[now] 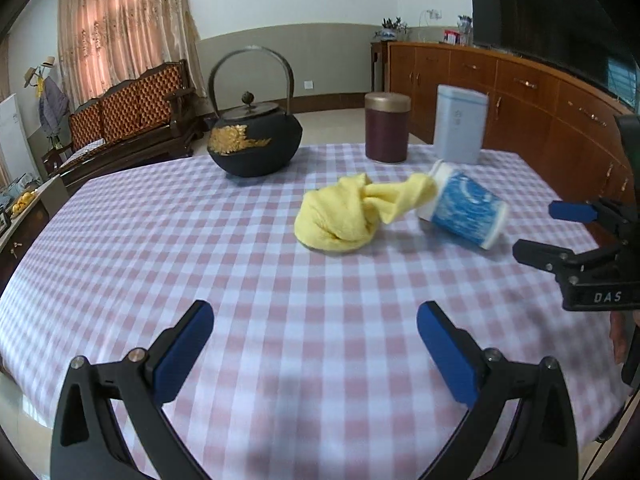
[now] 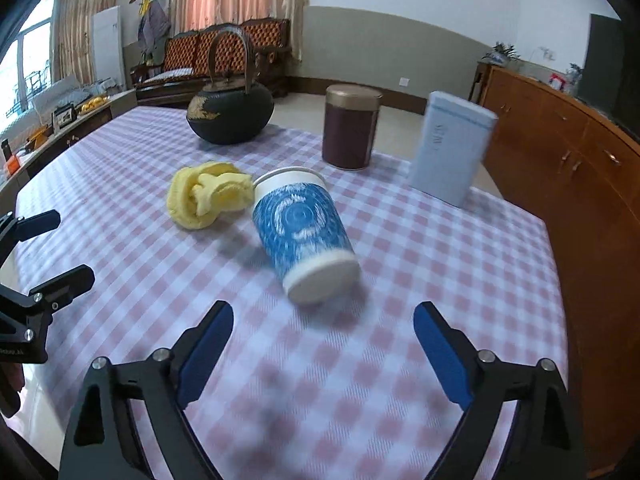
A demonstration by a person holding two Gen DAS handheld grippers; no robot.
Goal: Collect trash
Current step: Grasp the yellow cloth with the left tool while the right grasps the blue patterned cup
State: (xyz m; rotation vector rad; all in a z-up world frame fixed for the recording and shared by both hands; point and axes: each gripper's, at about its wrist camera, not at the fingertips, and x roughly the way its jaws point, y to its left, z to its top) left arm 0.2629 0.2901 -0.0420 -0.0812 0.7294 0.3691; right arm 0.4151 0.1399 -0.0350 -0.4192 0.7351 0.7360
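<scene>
A blue and white paper cup (image 2: 304,232) lies on its side on the checked tablecloth, its base towards my right gripper (image 2: 324,320). A crumpled yellow cloth (image 2: 208,194) lies against the cup's open mouth. My right gripper is open and empty, just short of the cup's base. In the left wrist view the cup (image 1: 464,210) is at the right and the cloth (image 1: 352,212) is in the middle. My left gripper (image 1: 316,320) is open and empty, above bare tablecloth in front of the cloth. The right gripper (image 1: 544,232) also shows at that view's right edge.
A black iron teapot (image 1: 254,140), a dark red canister with a gold lid (image 1: 387,128) and a pale blue box (image 1: 460,124) stand along the table's far side. A wooden sideboard (image 2: 580,160) runs along the right. The table edge (image 2: 556,280) is near the cup's right.
</scene>
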